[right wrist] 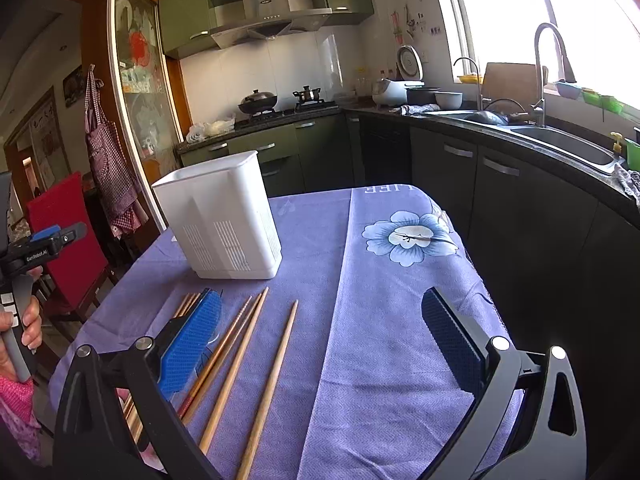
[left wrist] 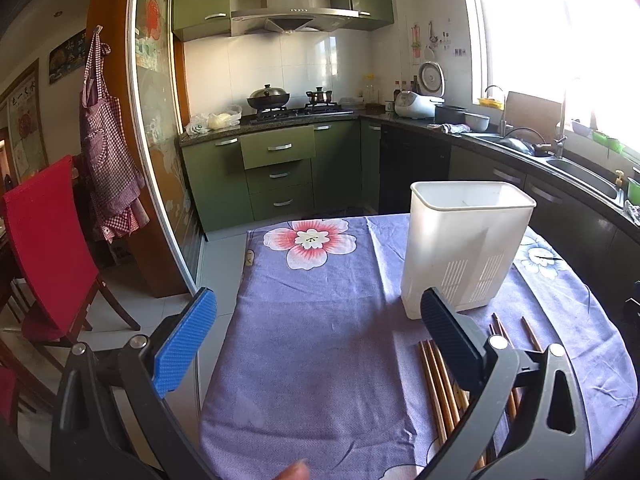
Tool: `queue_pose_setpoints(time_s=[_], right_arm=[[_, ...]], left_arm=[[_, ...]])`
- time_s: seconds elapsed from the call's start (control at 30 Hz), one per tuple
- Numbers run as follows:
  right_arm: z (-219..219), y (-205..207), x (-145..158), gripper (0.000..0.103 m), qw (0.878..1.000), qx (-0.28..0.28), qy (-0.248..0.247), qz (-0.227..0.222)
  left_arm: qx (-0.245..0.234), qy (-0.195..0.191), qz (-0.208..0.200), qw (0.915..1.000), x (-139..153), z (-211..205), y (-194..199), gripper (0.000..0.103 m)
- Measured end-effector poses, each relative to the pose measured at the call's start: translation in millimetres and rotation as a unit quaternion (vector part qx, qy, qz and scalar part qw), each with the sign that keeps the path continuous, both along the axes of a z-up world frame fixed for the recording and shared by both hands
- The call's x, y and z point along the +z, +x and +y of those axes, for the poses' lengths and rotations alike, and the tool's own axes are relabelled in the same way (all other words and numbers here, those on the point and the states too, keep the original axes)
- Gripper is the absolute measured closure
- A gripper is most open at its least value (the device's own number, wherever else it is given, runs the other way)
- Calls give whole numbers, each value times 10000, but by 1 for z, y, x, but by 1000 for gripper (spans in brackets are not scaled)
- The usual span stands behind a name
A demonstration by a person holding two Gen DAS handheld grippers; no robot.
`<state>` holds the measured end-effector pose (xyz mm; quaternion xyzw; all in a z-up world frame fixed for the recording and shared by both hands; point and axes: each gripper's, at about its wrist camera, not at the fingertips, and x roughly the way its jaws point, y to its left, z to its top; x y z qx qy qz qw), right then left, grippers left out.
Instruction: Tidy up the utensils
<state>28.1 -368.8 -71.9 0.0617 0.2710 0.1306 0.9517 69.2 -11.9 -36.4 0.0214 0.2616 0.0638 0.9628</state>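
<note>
- The left gripper [left wrist: 318,342] is hovering over the purple cloth [left wrist: 320,340], jaws spread wide with nothing between them.
- Its right finger [left wrist: 448,340] is covering part of the chopsticks [left wrist: 436,392], which are lying on the cloth just beside it.
- The holder [left wrist: 464,248], a white slotted bin, is standing upright just beyond that finger, near the tips of the chopsticks.
- In the right wrist view a hand [right wrist: 24,328] is gripping the left tool's handle at the table's left edge.
- The right gripper [right wrist: 320,344] is also hanging above the cloth, jaws wide apart and holding nothing.
- Its left finger [right wrist: 192,344] is overlapping the nearest chopsticks; several more are lying loose between the fingers, fanned toward the holder.
- The holder is sitting ahead and left of this gripper, apart from the chopstick tips.
- A red chair [left wrist: 52,248] is standing off the table's left side.
- Green cabinets [left wrist: 276,168], a stove with a wok [left wrist: 267,99] and a sink [right wrist: 568,148] are lining the far walls, well apart from the table.
</note>
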Motion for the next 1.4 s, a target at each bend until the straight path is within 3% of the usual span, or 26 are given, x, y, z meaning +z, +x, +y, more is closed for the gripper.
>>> queue_pose_setpoints(time_s=[1.4], right_arm=[[2,3,6,4,9999,-42,35,-86]], left_arm=[[169,64,120,9998,-10,1,1,6]])
